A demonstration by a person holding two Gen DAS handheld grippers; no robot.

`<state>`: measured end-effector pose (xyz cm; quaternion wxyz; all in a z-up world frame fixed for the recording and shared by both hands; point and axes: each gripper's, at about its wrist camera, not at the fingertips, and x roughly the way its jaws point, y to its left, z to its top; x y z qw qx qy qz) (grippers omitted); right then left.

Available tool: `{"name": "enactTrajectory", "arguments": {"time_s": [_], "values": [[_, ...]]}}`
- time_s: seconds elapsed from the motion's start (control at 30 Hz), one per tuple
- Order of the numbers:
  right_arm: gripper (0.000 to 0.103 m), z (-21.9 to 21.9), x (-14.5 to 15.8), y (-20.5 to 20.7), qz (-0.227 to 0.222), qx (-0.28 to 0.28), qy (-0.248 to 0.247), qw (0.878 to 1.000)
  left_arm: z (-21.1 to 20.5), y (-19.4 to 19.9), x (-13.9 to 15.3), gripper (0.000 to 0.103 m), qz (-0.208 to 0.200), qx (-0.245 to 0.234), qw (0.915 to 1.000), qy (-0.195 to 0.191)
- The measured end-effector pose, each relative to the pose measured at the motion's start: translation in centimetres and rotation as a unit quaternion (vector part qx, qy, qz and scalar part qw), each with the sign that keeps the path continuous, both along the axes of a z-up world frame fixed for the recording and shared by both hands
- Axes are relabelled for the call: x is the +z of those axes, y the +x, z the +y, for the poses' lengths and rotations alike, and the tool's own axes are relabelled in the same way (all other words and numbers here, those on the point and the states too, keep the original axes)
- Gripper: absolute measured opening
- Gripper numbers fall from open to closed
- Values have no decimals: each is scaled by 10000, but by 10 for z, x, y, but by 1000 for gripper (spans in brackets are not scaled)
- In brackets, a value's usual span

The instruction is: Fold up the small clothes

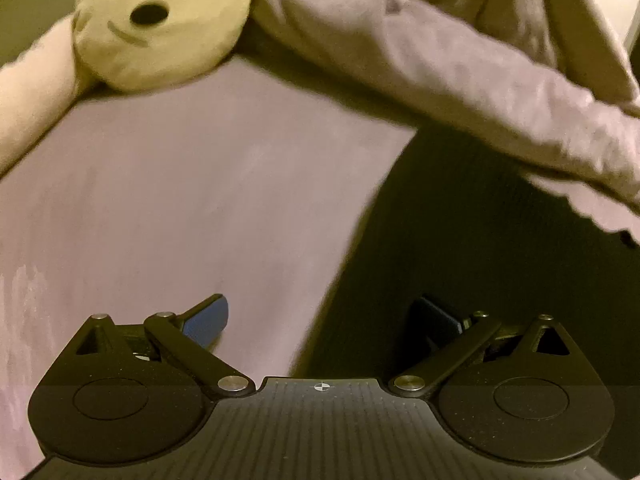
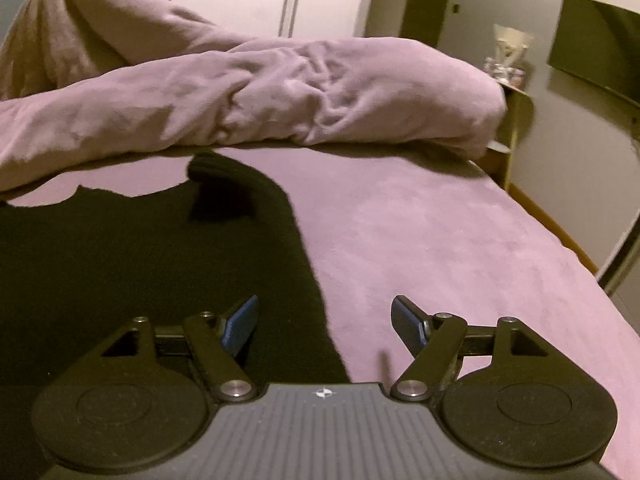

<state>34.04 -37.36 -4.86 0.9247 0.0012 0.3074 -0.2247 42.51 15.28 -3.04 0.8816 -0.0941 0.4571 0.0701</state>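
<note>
A black garment (image 2: 152, 256) lies flat on the purple bed sheet (image 2: 440, 240), with a short sleeve (image 2: 224, 184) folded at its far right corner. In the left wrist view the garment (image 1: 480, 272) fills the right side. My left gripper (image 1: 320, 320) is open and empty, straddling the garment's left edge just above the bed. My right gripper (image 2: 324, 320) is open and empty, straddling the garment's right edge.
A bunched pale purple duvet (image 2: 280, 92) lies across the far side of the bed, also shown in the left wrist view (image 1: 460, 72). A yellow plush toy (image 1: 160, 24) sits at the far left. A bedside shelf (image 2: 516, 120) and wall stand beyond the bed's right edge.
</note>
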Motion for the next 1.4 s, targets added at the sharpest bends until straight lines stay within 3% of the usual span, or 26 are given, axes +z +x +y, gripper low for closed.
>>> {"name": "enactTrajectory", "arguments": {"time_s": [0.17,0.27,0.4,0.57,0.67,0.8,1.0,1.07,1.17,1.27,1.4], "values": [[35,11,12,14,-171,344,-224,9990,6,-3,-11,103,69,419,9983,-399],[22,22,17,32,-273,685,-353,9967,7,-2,-12,103,94,576,9968,-543],[9,32,11,66,-136,1122,-503,9923,0,-1,-7,103,96,428,9982,-411],[1,14,-2,100,77,906,-357,9952,-11,-2,3,103,-65,93,9999,-76],[0,5,-14,111,185,824,-188,9963,-17,3,0,103,-58,40,10000,50],[0,-15,-20,120,3,410,582,9975,-10,6,-2,103,-43,176,9996,-238],[0,-25,-17,120,-60,109,1091,9939,3,11,-2,103,25,-58,9990,-444],[4,-11,-3,103,-225,95,1109,9935,10,12,-4,103,116,-144,9981,-595],[19,25,9,54,-419,681,1327,9879,21,11,-9,103,348,-273,9940,-997],[31,65,1,1,-358,1055,1740,9784,32,12,-14,103,581,-433,9875,-1403],[36,106,-18,-41,-55,1062,1974,9745,38,22,-15,101,757,-694,9806,-1668]]}}
